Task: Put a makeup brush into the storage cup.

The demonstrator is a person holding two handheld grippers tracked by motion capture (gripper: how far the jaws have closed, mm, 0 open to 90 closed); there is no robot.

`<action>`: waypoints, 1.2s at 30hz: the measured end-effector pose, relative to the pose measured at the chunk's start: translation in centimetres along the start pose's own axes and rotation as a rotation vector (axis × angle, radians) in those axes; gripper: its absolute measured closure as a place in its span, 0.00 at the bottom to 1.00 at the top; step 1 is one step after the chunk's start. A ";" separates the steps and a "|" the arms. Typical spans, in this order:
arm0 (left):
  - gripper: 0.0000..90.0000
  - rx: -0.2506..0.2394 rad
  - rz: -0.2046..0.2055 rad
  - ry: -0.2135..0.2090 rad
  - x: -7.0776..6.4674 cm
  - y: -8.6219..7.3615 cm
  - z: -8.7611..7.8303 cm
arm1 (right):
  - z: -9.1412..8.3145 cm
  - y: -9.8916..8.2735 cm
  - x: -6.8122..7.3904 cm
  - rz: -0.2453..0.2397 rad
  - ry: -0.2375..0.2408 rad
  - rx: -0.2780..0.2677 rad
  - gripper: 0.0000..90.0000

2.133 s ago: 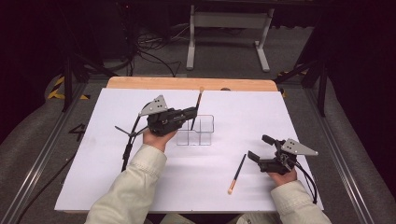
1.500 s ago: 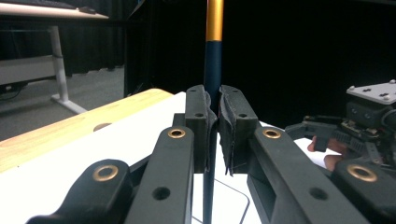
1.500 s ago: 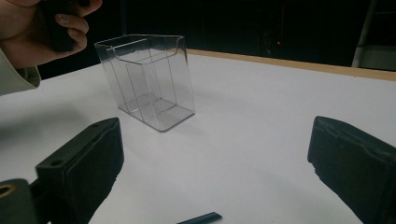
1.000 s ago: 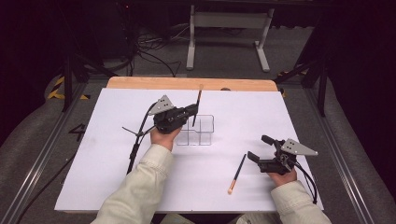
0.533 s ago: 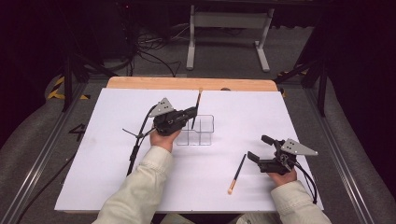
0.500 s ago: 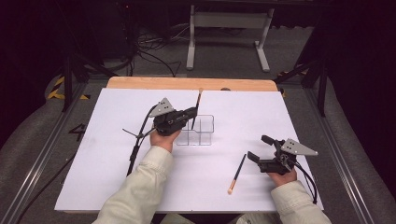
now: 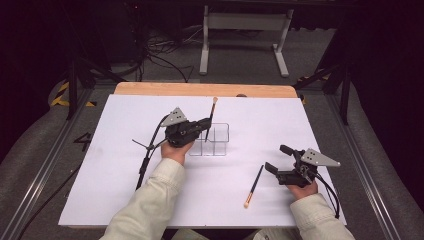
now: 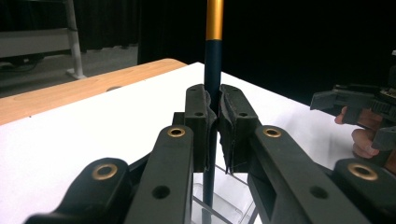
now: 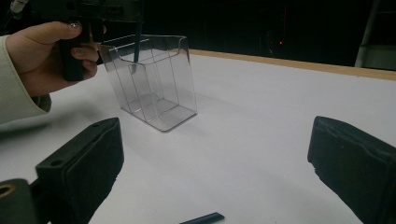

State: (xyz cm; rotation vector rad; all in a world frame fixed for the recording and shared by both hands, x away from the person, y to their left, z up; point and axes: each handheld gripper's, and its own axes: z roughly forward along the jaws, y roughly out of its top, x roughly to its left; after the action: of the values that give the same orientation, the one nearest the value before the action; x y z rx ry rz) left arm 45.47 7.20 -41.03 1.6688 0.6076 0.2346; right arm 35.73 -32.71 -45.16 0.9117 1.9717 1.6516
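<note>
White table (image 7: 125,170), slim dark-blue brush (image 8: 213,65) with gold band, upright, clamped in left gripper (image 8: 213,135) jaws, right gripper (image 9: 215,154) jaws wide, empty

Brush (image 8: 214,70) cut off above the gold band by the frame's top; lower end blurred inside the clear holder (image 8: 224,210)

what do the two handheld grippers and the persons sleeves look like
Both the left gripper and the right gripper are black, each topped by a grey three-cornered plate and trailing a black cable. Their linkage arms carry brass-coloured pivot rings and end in blocky black jaw pads. The person wears pale cream long sleeves.
</note>
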 end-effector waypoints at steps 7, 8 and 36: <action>0.66 -0.004 -0.005 -0.023 -0.2 0.2 -0.1 | 0.0 0.0 0.0 -0.001 0.000 -0.001 0.04; 0.61 -0.005 -0.010 -0.032 -0.2 0.2 -0.1 | 0.0 0.0 0.0 -0.001 0.000 0.000 0.04; 0.04 0.009 0.057 -0.045 -2.8 1.8 -7.1 | -1.8 1.3 0.5 -0.017 0.043 -0.021 0.00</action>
State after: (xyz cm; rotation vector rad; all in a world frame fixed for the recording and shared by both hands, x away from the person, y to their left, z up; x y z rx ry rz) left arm 40.22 11.68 -37.37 1.6972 0.5285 0.2353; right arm 34.48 -33.53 -43.48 0.8566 1.9808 1.6930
